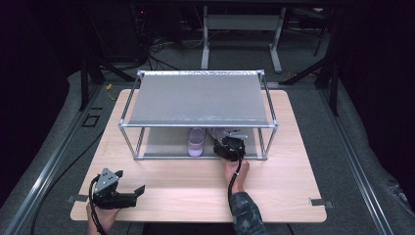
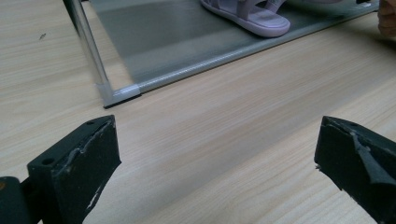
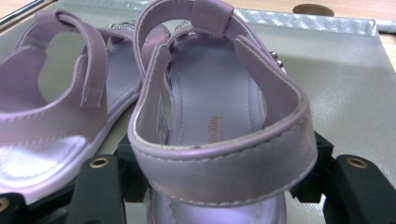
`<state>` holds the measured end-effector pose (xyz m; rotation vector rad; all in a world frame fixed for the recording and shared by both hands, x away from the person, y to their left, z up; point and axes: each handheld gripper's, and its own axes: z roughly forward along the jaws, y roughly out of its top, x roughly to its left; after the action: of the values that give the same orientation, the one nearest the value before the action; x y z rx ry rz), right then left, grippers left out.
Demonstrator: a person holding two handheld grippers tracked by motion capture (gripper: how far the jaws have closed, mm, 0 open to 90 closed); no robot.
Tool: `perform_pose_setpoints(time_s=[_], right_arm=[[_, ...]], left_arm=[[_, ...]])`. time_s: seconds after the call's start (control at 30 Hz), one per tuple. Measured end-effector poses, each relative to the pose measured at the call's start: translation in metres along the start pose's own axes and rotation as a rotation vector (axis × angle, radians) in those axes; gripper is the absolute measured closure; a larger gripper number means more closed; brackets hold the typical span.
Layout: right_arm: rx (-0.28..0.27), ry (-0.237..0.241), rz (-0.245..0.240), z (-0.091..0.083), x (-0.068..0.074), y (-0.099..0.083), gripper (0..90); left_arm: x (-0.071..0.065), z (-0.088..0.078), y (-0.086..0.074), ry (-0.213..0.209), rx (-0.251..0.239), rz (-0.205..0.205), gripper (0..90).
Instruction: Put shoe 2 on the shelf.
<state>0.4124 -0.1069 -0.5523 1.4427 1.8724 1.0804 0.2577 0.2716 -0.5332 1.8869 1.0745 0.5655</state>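
Two lilac strap sandals lie side by side on the lower shelf (image 3: 341, 79) of a metal-framed rack (image 1: 195, 98). My right gripper (image 3: 219, 172) reaches in under the top shelf, and its black jaws are shut on the heel of the right-hand sandal (image 3: 210, 107). The other sandal (image 3: 56, 107) lies just to its left, touching it. From above, that second sandal (image 1: 196, 142) shows beside my right gripper (image 1: 227, 144). My left gripper (image 1: 137, 192) rests near the table's front left, open with nothing between its jaws (image 2: 215, 158), which point at the rack's front corner post (image 2: 93, 56).
The rack stands in the middle of a light wooden table (image 1: 293, 186). Its grey top shelf hides most of the lower shelf from above. A hand (image 1: 237, 171) holds the right gripper at the rack's front rail. Bare wood lies between the rack and the front edge.
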Motion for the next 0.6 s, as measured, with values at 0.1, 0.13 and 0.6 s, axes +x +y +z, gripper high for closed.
perform_pose_setpoints(time_s=[0.1,0.13,0.6], right_arm=[[0.006,-0.001,0.014,0.004,0.005,0.0,37.2],[0.019,-0.026,0.027,0.005,0.006,0.0,37.1],[0.095,0.051,0.014,-0.001,0.004,0.001,22.2]], left_arm=[[-0.001,0.0,-0.001,-0.003,0.003,0.003,0.0],[-0.001,0.0,-0.001,-0.004,0.004,0.0,0.0],[0.003,-0.005,-0.003,0.009,0.002,-0.006,0.0]])
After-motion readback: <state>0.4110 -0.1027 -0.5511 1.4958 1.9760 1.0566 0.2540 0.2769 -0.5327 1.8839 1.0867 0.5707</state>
